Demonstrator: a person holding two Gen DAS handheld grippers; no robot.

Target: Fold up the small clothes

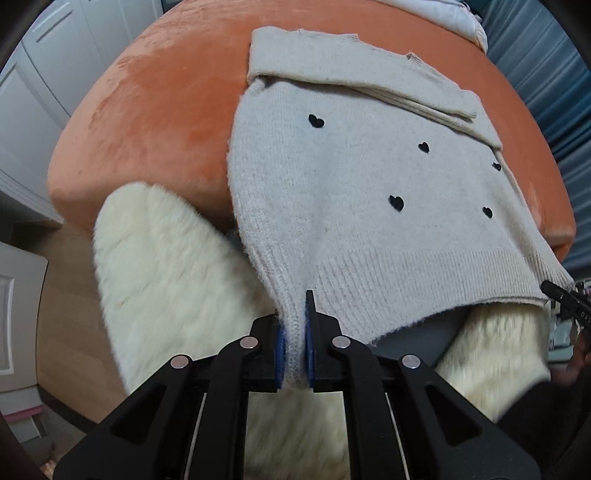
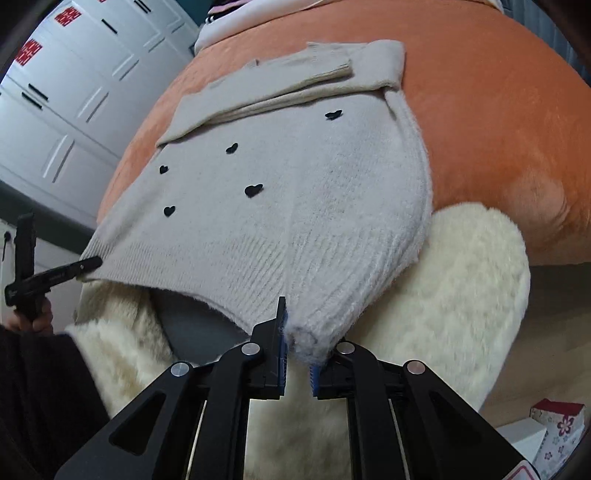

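Tongs first, since they're closest: the left tongs [image 1: 293, 332] are clamped tight on one bottom corner of the sweater [image 1: 354, 184], with the ribbed hem bunched up between the blue pads [image 1: 281, 345]. Same deal on the other side, where the right tongs [image 2: 297, 345] are pinching the opposite hem corner, fuzzy knit squashed in the gap. In the right wrist view you can also spot the left tongs out at the far hem corner, with a hand [image 2: 35, 319] wrapped round the handle.

Right under the hem there's a fluffy cream cushion [image 1: 166, 266], and a bit of grey surface [image 1: 417, 336] shows in the gap below the lifted hem.

The sweater itself is a pale grey-beige knit with little black hearts [image 1: 396, 202] scattered on it. Its hem end is lifted off the near edge of the bed [image 1: 155, 110], while the rest lies flat on the orange cover. Further up, the sleeves [image 1: 369, 79] are folded across the chest, lying on top of the body.

Past that, at the far edge of the bed, there's a pile of white fabric [image 1: 439, 14]. White panelled cupboards [image 2: 74, 92] stand off to the side.
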